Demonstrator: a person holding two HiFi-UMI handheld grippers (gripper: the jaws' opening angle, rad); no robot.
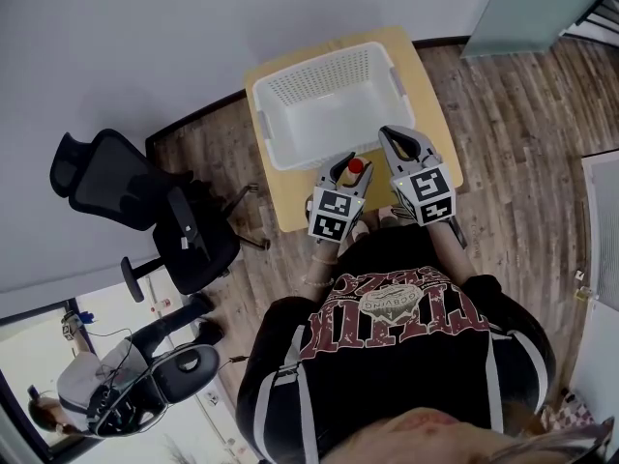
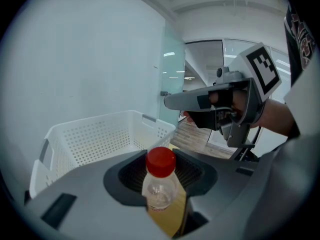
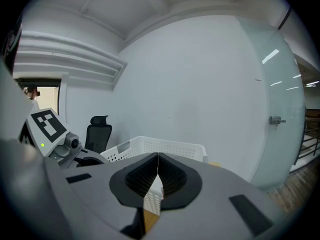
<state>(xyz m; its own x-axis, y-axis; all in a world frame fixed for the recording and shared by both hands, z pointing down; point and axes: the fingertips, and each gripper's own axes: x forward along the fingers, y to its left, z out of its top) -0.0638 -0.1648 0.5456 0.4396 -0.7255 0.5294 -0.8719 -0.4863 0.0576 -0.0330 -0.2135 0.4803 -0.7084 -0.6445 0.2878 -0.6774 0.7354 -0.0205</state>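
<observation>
Between jaws of left tool (image 1: 347,175): clear plastic bottle w/ red cap (image 2: 160,188), clamped, over light wooden counter (image 1: 441,145). Right tool (image 3: 158,172) alongside, jaws together, empty. Just ahead of both: white perforated plastic basket (image 1: 324,73).

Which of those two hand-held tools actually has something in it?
The left tool: its jaws clamp a small clear bottle with a red cap. The right tool has its jaws closed on each other with nothing between them.

Head view looks steeply down; both gripper views share the basket (image 1: 329,114).
</observation>
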